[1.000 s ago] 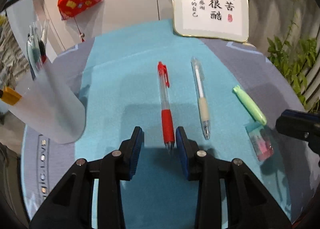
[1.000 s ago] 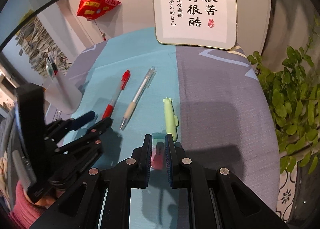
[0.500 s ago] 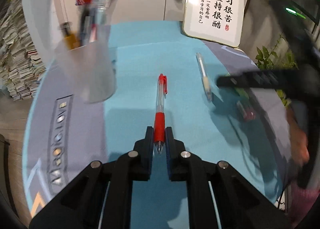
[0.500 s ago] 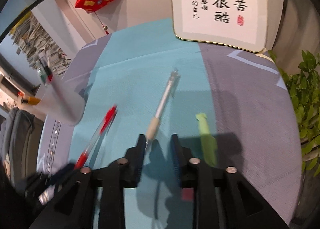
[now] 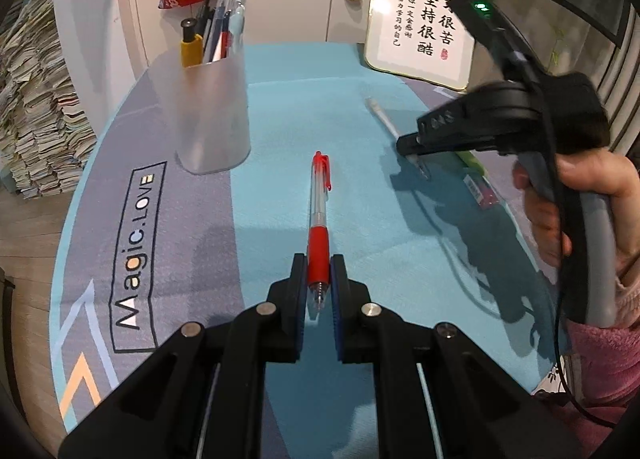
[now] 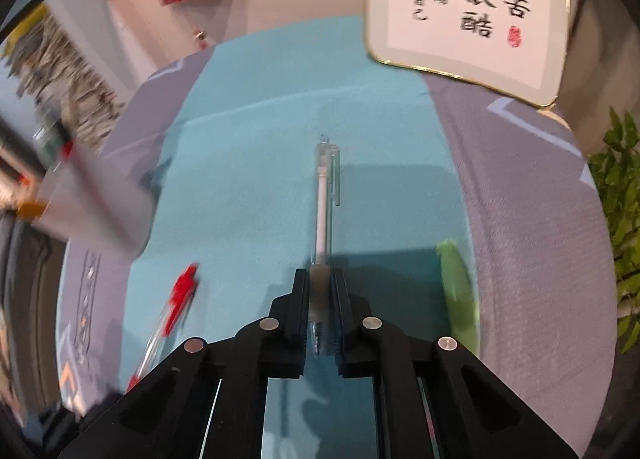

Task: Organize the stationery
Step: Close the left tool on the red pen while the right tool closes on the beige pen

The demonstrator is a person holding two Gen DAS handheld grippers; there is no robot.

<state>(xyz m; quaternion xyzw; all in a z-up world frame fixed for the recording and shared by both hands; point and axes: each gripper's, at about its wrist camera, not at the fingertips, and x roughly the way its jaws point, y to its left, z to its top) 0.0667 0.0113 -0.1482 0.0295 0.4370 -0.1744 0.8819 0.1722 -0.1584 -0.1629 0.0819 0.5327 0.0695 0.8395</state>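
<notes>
The left gripper has its fingers clenched on the red grip of the red pen, whose tip pokes back between them while the barrel and clip run forward over the teal cloth in the middle of the bench. Whether the pen rests on the cloth or is lifted off it cannot be told.

The right gripper is grasping the clear pen by its pale grip, the barrel pointing toward the bench's far edge; from the left wrist camera most of this pen is hidden behind the gripper body, with only its far end and tip showing.

A frosted pen cup stands near the bench's far left edge, holding several pens; in the right wrist view it is blurred and cut by the frame.

A green highlighter lies near the right edge, smeared by blur, and a small pink eraser just beside it is hard to make out.

A framed calligraphy sign leans at the far right edge.
</notes>
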